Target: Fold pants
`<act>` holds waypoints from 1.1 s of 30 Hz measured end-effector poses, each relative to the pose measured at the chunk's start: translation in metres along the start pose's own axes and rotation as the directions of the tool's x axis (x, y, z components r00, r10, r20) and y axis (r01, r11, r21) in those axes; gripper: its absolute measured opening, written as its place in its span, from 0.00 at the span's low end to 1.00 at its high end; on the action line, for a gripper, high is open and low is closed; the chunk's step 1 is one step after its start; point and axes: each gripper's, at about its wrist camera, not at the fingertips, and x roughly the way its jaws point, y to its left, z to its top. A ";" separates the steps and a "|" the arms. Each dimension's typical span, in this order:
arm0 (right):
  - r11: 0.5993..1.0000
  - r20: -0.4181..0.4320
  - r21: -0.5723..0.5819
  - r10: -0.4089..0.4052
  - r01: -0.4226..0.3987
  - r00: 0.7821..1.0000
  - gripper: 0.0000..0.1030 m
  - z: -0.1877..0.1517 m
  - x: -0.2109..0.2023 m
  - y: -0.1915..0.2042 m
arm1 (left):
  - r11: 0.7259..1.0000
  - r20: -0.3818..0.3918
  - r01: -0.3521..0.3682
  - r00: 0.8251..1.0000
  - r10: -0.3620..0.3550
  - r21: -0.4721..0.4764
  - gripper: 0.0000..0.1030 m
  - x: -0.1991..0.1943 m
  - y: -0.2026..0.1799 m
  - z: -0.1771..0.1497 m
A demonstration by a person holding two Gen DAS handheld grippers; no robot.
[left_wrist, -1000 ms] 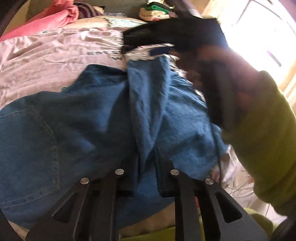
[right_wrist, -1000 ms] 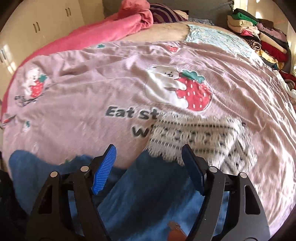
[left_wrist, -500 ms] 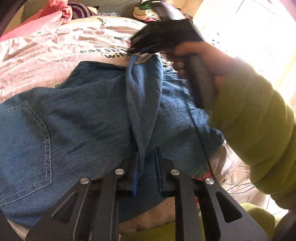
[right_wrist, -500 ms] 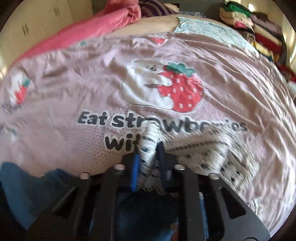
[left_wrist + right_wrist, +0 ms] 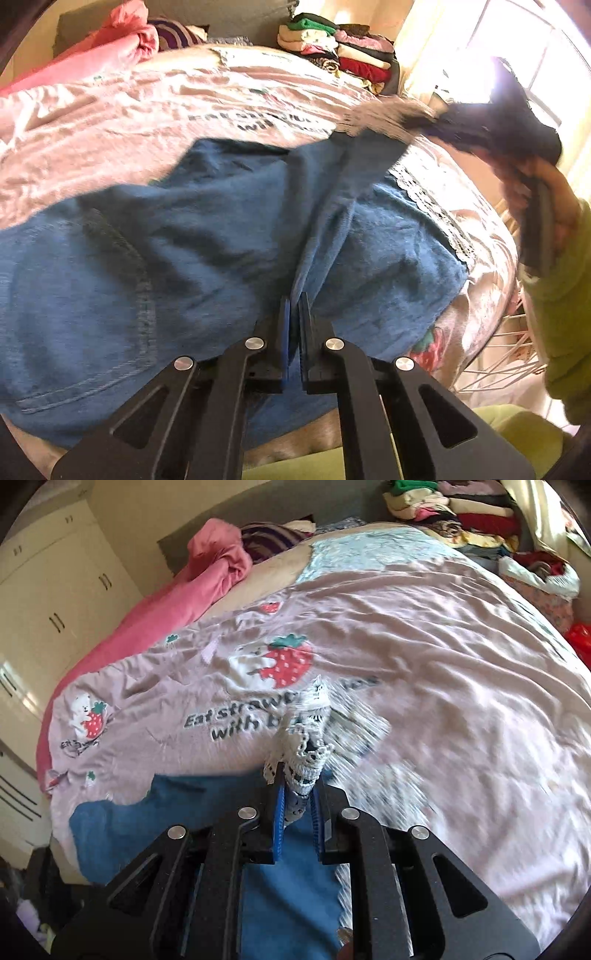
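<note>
Fingers point(image 5: 297, 801) hidden under bunched lace hem point(image 5: 306, 753).

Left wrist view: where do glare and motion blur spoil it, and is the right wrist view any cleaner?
Left wrist view: the window is blown out white, and the right hand-held gripper and lace hem it pulls are smeared. Right wrist view: evenly lit, with the lace sharp at the pads but the quilt streaked beyond; strong fisheye curvature in both.

The pants point(image 5: 207, 236) lie on the bedspread point(image 5: 424, 635), at the near edge of the bed. A rolled blanket point(image 5: 218, 557) lies at the far end, on the left. A stack of folded clothes point(image 5: 332, 48) sits far back, on the right.
</note>
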 end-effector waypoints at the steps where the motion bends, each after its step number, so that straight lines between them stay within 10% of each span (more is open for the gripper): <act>1: 1.000 -0.003 0.011 -0.003 0.003 1.000 0.07 -0.006 -0.007 -0.005 | 1.000 0.008 -0.008 1.000 0.008 0.006 0.03 0.003 0.005 0.004; 10: 0.987 -0.076 0.158 0.005 0.007 0.997 0.07 -0.074 -0.038 -0.047 | 0.998 0.032 0.011 0.999 -0.013 0.056 0.03 -0.018 0.000 -0.003; 22: 0.973 -0.098 0.230 0.038 -0.015 0.994 0.11 -0.082 -0.029 -0.063 | 0.981 -0.009 -0.061 0.998 0.063 0.182 0.19 -0.001 -0.020 -0.010; 24: 0.972 -0.102 0.235 0.038 -0.013 0.994 0.11 -0.083 -0.028 -0.066 | 0.974 -0.013 -0.089 0.996 0.094 0.206 0.02 0.007 -0.024 -0.010; 33: 0.986 -0.112 0.163 0.057 -0.038 0.992 0.07 -0.094 -0.056 -0.058 | 0.974 0.049 -0.040 0.998 0.030 0.223 0.02 -0.038 -0.030 -0.016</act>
